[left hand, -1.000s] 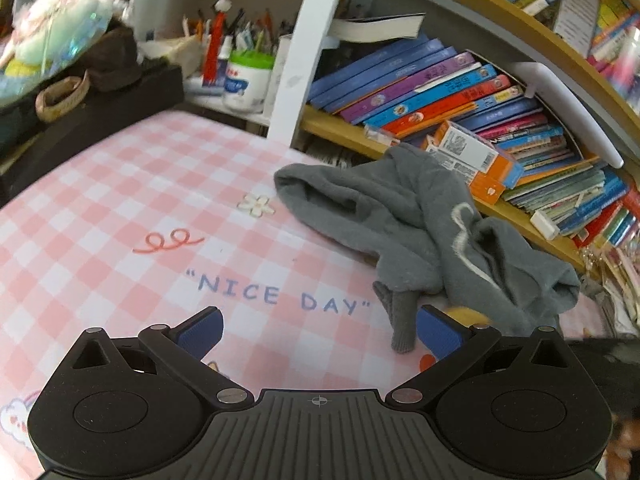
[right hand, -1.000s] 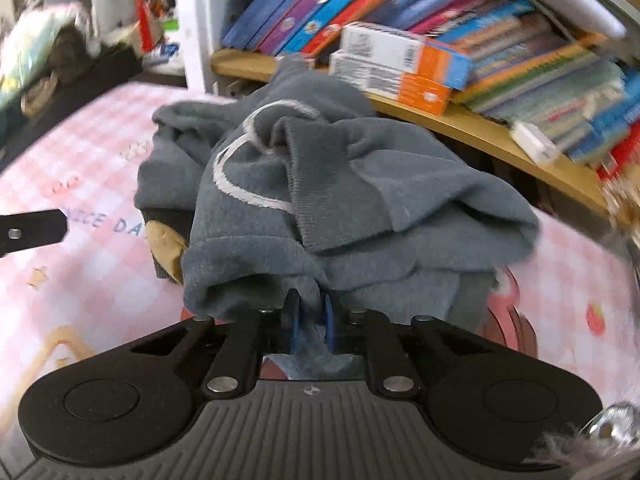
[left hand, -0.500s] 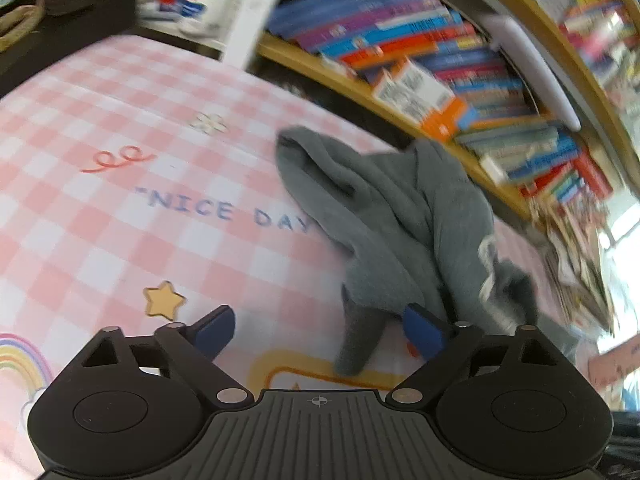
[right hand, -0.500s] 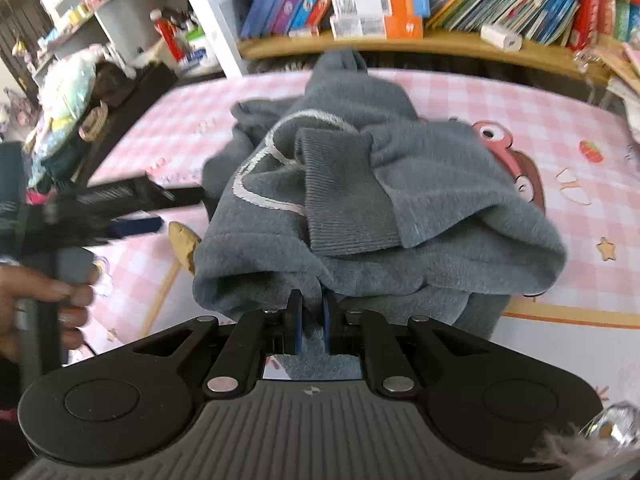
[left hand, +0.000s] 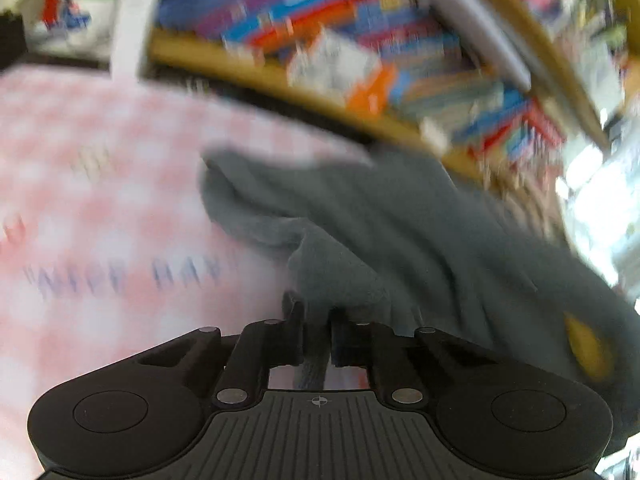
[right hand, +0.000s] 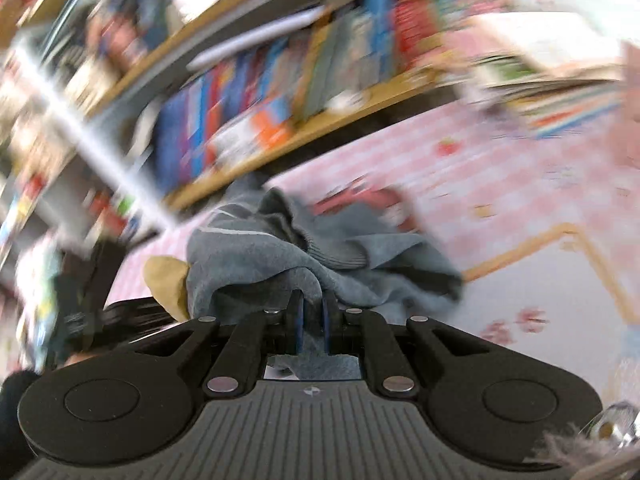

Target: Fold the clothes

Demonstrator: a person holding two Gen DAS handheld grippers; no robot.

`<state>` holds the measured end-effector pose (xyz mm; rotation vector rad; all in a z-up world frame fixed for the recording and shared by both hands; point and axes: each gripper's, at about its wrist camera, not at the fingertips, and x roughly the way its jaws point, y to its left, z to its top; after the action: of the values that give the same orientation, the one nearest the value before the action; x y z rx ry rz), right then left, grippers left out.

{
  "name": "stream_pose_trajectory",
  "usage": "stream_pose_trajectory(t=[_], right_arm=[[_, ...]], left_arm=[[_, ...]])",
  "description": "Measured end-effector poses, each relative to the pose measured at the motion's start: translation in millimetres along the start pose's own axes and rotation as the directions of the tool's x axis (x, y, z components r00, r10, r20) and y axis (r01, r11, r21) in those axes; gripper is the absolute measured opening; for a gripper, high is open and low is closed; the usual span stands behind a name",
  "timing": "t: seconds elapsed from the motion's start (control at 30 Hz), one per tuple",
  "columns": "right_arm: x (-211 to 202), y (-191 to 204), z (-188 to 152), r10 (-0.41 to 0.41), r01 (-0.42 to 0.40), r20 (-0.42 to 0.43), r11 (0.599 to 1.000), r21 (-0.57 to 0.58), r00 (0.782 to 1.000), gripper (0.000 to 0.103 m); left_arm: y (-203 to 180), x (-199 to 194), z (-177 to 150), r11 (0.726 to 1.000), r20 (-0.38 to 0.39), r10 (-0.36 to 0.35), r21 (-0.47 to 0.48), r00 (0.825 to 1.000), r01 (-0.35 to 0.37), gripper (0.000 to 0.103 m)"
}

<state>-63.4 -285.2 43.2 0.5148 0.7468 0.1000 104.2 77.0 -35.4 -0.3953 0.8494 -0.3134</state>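
Left wrist view: my left gripper [left hand: 316,320] was wide open a second ago; its jaws have just been closing and now clench a fold of the grey sweater [left hand: 400,232], so I hold two grab points for spreading. Sweater lies bunched on the pink checked cloth [left hand: 100,184], long axis toward the bookshelf [left hand: 360,60]. Right wrist view: right gripper [right hand: 312,316] stays clamped on the sweater's near edge [right hand: 256,256], now lifted; orientation unclear.

Both views smear with motion. We cannot read the lettering [left hand: 120,276] on the pink checked cloth [left hand: 80,184], nor any title on the bookshelf [right hand: 280,92]. The grey garment [left hand: 400,240] runs off the right edge, hiding a yellow patch [left hand: 588,348] we cannot identify.
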Motion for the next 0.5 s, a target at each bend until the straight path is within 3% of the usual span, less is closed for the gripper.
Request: stream_pose_trajectory(t=[0.13, 0.27, 0.33, 0.43, 0.47, 0.5], right_arm=[[-14.7, -23.4, -11.1, -0.065, 0.068, -0.027, 0.994, 0.084, 0.997, 0.007], [-7.9, -18.0, -40.5, 0.006, 0.008, -0.160, 0.996, 0.085, 0.987, 0.007], [-1.0, -4.7, -52.6, 0.098, -0.085, -0.215, 0.994, 0.070, 0.972, 0.007], [7.3, 21.3, -62.2, 0.170, -0.178, -0.258, 0.984, -0.007, 0.951, 0.007], [9.7, 26.0, -62.0, 0.163, -0.178, -0.262, 0.983, -0.034, 0.951, 0.007], [11.9, 28.6, -61.1, 0.155, -0.174, -0.263, 0.983, -0.051, 0.952, 0.007]], left_arm=[[-5.6, -20.3, 59.0, 1.000, 0.178, -0.004, 0.010, 0.984, 0.002, 0.006], [-43.1, -34.2, 109.6, 0.995, 0.326, -0.080, 0.078, 0.942, 0.058, 0.006], [-72.1, -37.7, 125.4, 0.985, 0.356, -0.144, 0.137, 0.923, 0.101, 0.006], [-99.7, -36.3, 126.9, 0.968, 0.340, -0.196, 0.219, 0.920, 0.125, 0.008], [-104.1, -36.2, 122.0, 0.963, 0.339, -0.201, 0.240, 0.919, 0.122, 0.013], [-106.0, -35.3, 115.1, 0.959, 0.329, -0.195, 0.260, 0.924, 0.109, 0.024]])
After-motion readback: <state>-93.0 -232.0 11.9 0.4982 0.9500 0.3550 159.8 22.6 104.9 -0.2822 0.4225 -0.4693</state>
